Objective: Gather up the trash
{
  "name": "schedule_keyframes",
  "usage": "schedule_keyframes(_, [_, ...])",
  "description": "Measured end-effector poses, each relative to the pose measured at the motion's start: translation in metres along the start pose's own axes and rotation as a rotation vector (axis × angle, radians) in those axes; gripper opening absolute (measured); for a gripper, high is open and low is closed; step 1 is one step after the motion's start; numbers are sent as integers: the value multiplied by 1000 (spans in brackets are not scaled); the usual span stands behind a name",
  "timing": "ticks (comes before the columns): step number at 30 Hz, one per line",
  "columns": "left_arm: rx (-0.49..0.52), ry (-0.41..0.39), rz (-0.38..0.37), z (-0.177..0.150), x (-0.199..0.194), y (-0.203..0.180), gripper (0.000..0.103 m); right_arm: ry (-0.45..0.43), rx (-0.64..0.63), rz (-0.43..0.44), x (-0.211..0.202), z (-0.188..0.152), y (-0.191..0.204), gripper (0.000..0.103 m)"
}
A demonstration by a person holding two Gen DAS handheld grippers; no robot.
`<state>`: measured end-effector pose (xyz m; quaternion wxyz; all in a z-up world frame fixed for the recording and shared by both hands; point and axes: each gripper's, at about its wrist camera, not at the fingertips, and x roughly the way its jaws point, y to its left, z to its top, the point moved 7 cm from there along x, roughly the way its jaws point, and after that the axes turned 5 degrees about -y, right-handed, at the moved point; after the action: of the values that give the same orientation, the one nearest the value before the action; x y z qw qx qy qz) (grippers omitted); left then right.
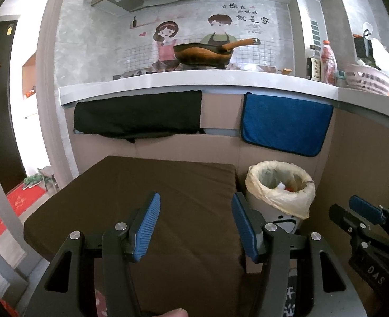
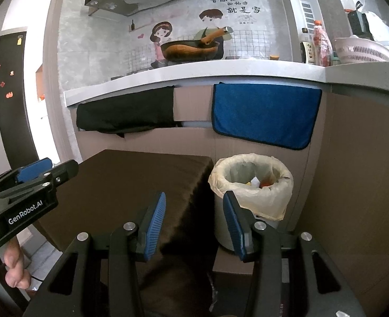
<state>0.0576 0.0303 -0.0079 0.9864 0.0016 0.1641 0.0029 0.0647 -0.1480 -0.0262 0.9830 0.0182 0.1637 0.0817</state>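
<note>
A grey trash bin (image 1: 281, 185) lined with a pale plastic bag stands on the floor to the right of a low table under a brown cloth (image 1: 141, 192). Scraps of white, red and orange trash lie inside the bin (image 2: 257, 182). My left gripper (image 1: 195, 219) hovers above the brown cloth, open, nothing between its blue pads. My right gripper (image 2: 194, 222) hangs over the table's right edge (image 2: 184, 174), close to the bin, open and holding nothing. Each gripper shows at the edge of the other's view: the right gripper (image 1: 363, 211) and the left gripper (image 2: 33, 174), which a hand (image 2: 12, 269) holds.
Behind the table runs a kitchen counter (image 1: 194, 82) with a black cloth (image 1: 139, 113) and a blue towel (image 1: 284, 124) hanging from its edge. A wok (image 1: 205, 52), bottles (image 1: 323, 63) and a pink basket (image 1: 366, 79) stand on top. A doorway with a red mat (image 1: 12, 206) opens at left.
</note>
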Motion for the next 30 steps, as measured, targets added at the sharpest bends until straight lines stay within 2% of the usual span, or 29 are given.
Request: schedule_keyframes(30, [6, -1, -19, -1, 2, -3, 57, -6, 1, -7, -2, 2, -3, 43])
